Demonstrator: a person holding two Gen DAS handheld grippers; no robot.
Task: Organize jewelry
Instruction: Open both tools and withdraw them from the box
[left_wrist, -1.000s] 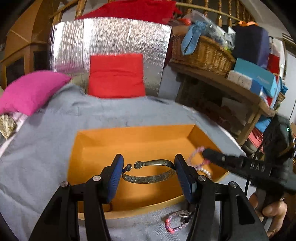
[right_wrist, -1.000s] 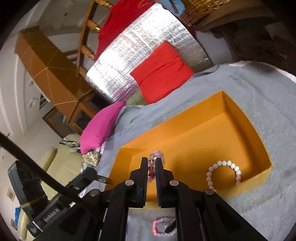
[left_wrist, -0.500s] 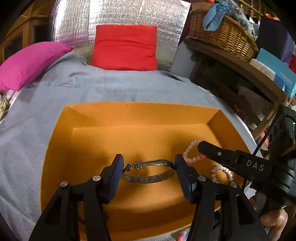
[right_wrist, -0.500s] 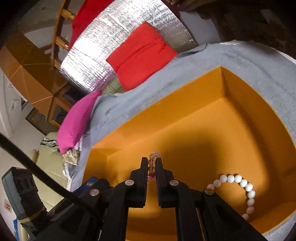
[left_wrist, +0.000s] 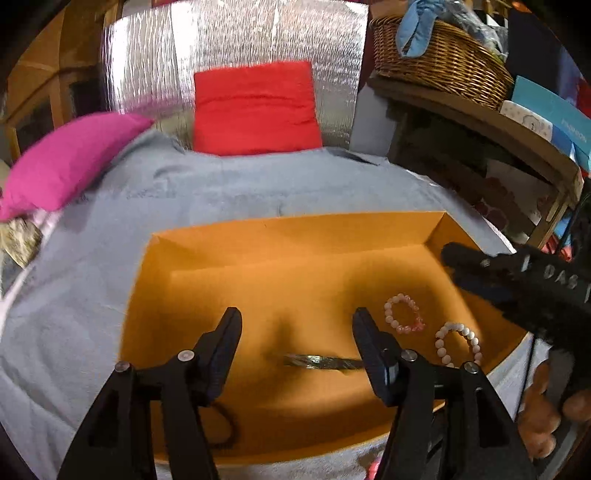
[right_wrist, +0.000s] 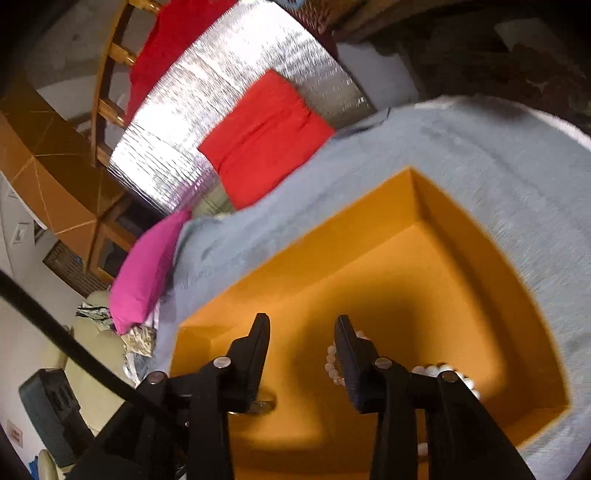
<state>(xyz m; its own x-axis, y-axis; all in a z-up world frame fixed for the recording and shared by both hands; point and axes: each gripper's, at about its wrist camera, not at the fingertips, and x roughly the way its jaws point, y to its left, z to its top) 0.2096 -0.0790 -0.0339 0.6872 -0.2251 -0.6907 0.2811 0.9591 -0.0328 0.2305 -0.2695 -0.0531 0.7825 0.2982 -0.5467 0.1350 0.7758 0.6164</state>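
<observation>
Both claws, left (left_wrist: 295, 325) and right (right_wrist: 301, 330), just spread, empty, above smooth orange box (left_wrist: 295, 229) (beaded bracelets (left_wrist: 402, 318) inside).

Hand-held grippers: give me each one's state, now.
Left hand-held gripper: open, just released the metal bangle.
Right hand-held gripper: open, holding nothing; pink bead bracelet lies in the orange box.

An orange box (left_wrist: 295, 229) was seen on a grey-blue cloth (left_wrist: 221, 184). Inside it lay a pale pink bead bracelet (left_wrist: 402, 314), a white bead bracelet (left_wrist: 458, 343) and a dark metal bangle (left_wrist: 321, 362). At the far side, a red cushion (left_wrist: 255, 107) was set against a ribbed silver foil sheet (left_wrist: 236, 48), with a magenta cushion (left_wrist: 70, 158) at the left. A tan wicker basket (left_wrist: 439, 62) was seen at the far right.
</observation>
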